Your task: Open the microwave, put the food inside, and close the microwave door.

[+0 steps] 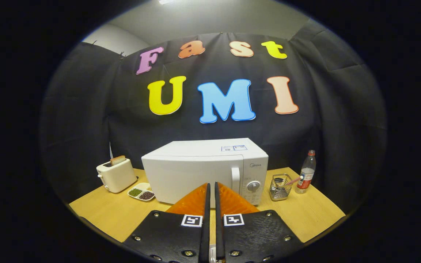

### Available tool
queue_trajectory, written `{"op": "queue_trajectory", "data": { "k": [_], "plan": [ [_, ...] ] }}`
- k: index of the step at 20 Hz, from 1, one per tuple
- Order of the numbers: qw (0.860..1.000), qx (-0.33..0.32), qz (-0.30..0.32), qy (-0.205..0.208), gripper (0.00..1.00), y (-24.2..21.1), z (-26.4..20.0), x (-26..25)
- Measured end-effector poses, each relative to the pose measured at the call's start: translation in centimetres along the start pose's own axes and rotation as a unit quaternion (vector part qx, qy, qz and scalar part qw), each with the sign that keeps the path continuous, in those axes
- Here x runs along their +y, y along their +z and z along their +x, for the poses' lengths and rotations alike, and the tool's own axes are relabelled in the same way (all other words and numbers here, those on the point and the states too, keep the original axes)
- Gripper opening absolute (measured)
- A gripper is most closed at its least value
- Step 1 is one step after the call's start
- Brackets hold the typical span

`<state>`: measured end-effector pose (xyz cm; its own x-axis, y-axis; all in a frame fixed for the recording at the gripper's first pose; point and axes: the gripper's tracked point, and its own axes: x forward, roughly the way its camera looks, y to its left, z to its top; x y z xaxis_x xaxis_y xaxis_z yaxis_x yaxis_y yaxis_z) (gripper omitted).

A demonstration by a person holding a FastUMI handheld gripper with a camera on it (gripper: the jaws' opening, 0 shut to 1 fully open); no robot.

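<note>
A white microwave [203,171] stands on the wooden table [115,213] with its door closed, its vertical handle [235,179] beside the knob panel on its right. My gripper [211,187] hovers in front of the door, short of it, fingers close together with nothing between them. A divided white food plate [141,191] holding green and dark beans lies to the left of the microwave, beyond the fingers.
A white toaster [116,175] with a slice of bread in it stands left of the plate. Right of the microwave are a wire holder [280,187] and a plastic water bottle [306,172]. Black cloth walls close in the table behind.
</note>
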<state>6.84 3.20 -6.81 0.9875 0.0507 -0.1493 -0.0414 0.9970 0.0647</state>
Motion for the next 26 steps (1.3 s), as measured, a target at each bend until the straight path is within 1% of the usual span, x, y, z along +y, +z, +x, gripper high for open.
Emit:
{"op": "queue_trajectory", "data": {
  "k": [1,2,3,5,8,15,20,23,26],
  "plan": [
    [1.000,-0.008,-0.002,0.011,0.16,0.2,-1.5,0.9],
    [1.000,-0.011,-0.008,0.018,0.28,0.1,-2.6,1.4],
    [1.000,-0.014,-0.015,0.021,0.61,0.1,-3.7,1.8],
    [0.999,-0.027,-0.021,0.015,1.00,0.9,-5.6,1.8],
    [0.999,-0.042,0.005,0.027,0.97,2.1,-7.4,2.8],
    [0.997,-0.072,0.015,0.014,0.97,5.1,-9.7,2.2],
    [0.997,-0.067,0.021,0.017,0.97,4.8,-10.3,2.2],
    [0.998,-0.056,0.020,0.027,0.98,4.3,-10.5,2.9],
    [0.997,-0.068,0.017,0.027,0.97,5.1,-10.8,3.4]
  ]
}}
